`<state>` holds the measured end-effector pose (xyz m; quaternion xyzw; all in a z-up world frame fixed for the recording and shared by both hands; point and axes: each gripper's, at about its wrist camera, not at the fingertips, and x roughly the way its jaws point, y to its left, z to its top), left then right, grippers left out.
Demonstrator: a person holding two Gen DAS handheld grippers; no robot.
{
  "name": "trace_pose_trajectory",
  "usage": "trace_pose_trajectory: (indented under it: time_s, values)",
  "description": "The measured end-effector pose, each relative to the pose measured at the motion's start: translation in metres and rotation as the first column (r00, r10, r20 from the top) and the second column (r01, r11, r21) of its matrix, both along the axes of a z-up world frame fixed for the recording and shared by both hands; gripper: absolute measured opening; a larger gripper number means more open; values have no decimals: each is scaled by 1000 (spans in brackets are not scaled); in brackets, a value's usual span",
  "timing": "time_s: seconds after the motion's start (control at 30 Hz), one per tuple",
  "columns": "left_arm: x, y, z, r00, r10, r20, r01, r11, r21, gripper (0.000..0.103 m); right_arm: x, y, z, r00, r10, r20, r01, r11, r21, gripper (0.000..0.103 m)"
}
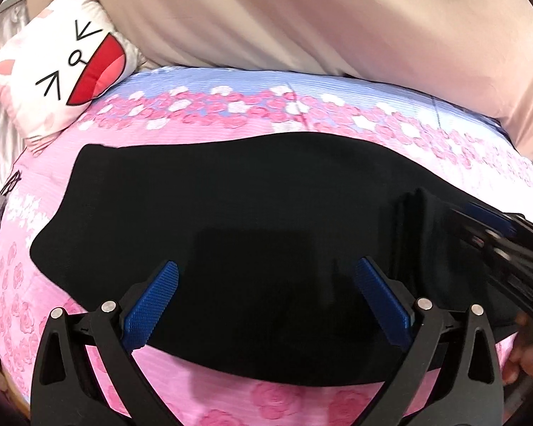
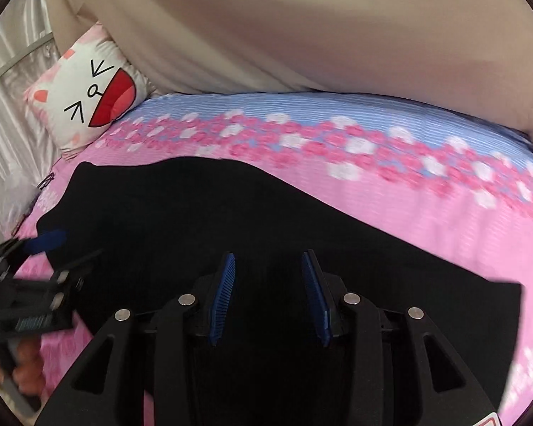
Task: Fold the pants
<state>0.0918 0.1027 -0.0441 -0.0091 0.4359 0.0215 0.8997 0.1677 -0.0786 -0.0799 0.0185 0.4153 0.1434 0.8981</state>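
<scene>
While the black pants (image 1: 231, 206) lie spread flat across the pink floral bed (image 1: 202, 120), both grippers hover low over them, angled downward.

Left wrist view, left to right: cartoon-face pillow (image 1: 67, 67) far up-left of the gripper, at the bed's head. Left gripper (image 1: 266, 280) released, blue pads (image 1: 152, 305) wide apart, nothing between them but the pants' near edge below; whether the pads touch the cloth, cannot tell. Beige bedding (image 1: 337, 17) bunched beyond the pants, at the far side. Right gripper (image 1: 494, 227) comes in from the right, blurred, over a raised crease of cloth just right of the left gripper.

Right wrist view, left to right: left gripper (image 2: 46, 245) blurred at the left edge, a hand (image 2: 25, 365) below it on its handle. Pillow (image 2: 89, 96) up-left. Right gripper (image 2: 268, 269) centred over the pants (image 2: 195, 213), pads (image 2: 224, 294) partly apart, gripping nothing visible; dark cloth directly beneath. Pants' squared end (image 2: 497, 305) reaches to the right of this gripper, bare pink sheet (image 2: 444, 220) beyond it.
</scene>
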Motion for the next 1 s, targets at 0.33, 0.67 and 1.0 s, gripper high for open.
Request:
trace_pose_trajectory:
  time_s: [0.33, 0.67, 1.0]
  values:
    - [-3, 30, -4, 1000, 30, 9, -30, 999, -38, 98, -11, 11, 17, 999, -23, 49, 23, 1000, -5, 41]
    - [-2, 23, -7, 1000, 13, 1, -13, 1000, -16, 98, 3, 25, -10, 996, -63, 62, 70, 990, -122, 6]
    - [-3, 8, -10, 1000, -3, -11, 3, 1000, 6, 98, -8, 42, -10, 995, 38, 97, -22, 988, -155, 7]
